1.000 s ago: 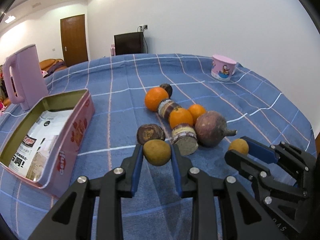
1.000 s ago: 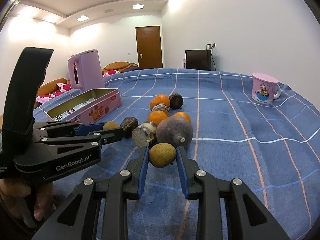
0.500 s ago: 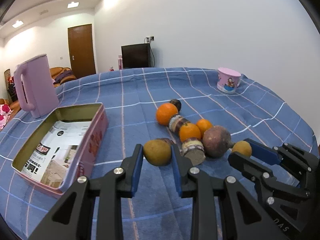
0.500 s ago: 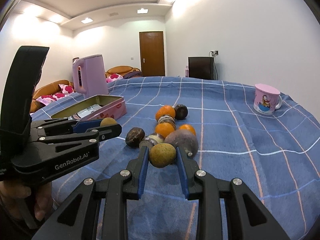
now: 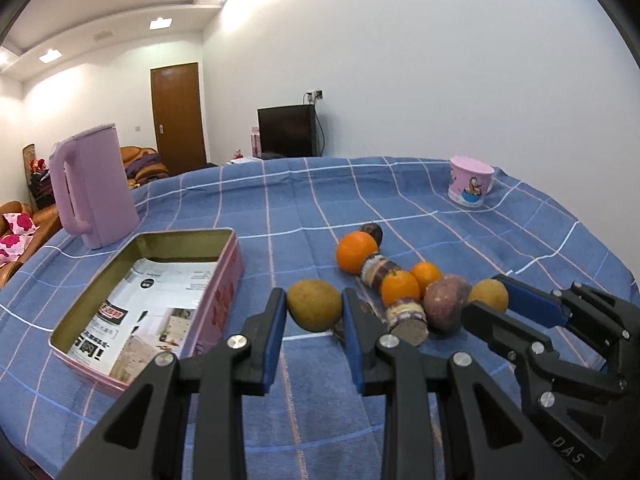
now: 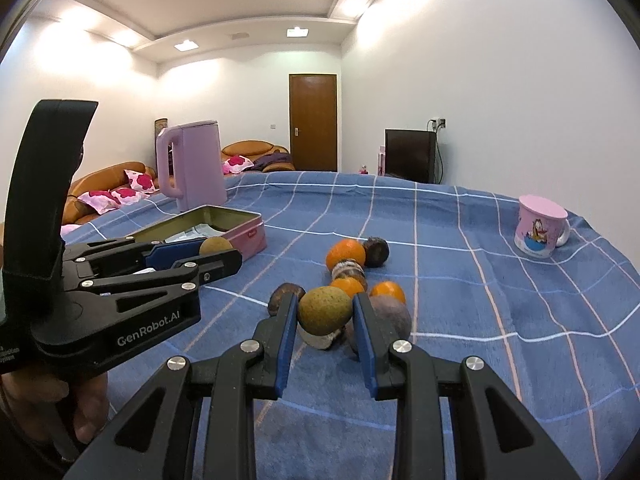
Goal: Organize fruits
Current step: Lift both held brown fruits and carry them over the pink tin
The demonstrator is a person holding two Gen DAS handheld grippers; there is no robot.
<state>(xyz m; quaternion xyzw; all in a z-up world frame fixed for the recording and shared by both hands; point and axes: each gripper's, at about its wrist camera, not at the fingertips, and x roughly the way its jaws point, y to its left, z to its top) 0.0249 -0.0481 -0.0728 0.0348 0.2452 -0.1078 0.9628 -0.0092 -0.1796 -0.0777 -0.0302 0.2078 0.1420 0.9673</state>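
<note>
Holding one yellow-brown fruit each, left claw [image 5: 314, 312] and right claw [image 6: 325, 314] hang above the surface [image 5: 304, 208]. Tin [image 5: 230, 276] holds only paper, no fruit; oranges [image 5: 356, 252] and the other fruit lie loose beside it, so sorting looks barely begun.

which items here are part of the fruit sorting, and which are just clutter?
Part of the job:
- yellow-brown fruit clamped in left gripper
- second yellow-brown fruit clamped in right gripper
- oranges, dark round fruits and cut cane pieces on the cloth
- open pink tin, the likely container

Just lying about:
- pink kettle
- pink cartoon mug
</note>
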